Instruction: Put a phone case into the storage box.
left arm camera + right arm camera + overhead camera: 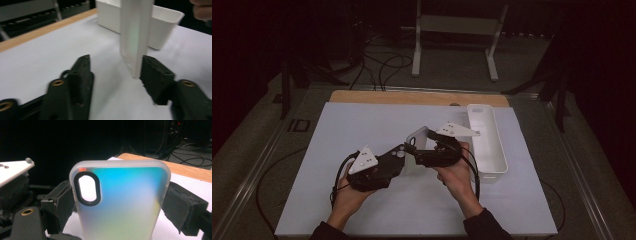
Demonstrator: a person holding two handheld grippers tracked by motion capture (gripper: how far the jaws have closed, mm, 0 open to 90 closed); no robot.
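A frosted translucent phone case [130, 215] with a black-ringed camera cutout stands upright between the pads of my right gripper [122, 197], which is shut on its two long edges. In the high view the case [418, 136] is held just above the white mat between both hands. My right gripper [419, 152] points left. My left gripper [404, 150] comes in from the lower left. In the left gripper view the case [135, 32] is seen edge-on beside the right jaw, while the left jaw stands well apart from it. So my left gripper [117, 60] is open.
A long white bin [492, 150] lies to the right of the hands, also seen behind the case [165, 27]. A white mat [362, 125] covers the table, with a wooden strip [412, 97] at its far edge. Cables and a white stand [457, 25] are beyond.
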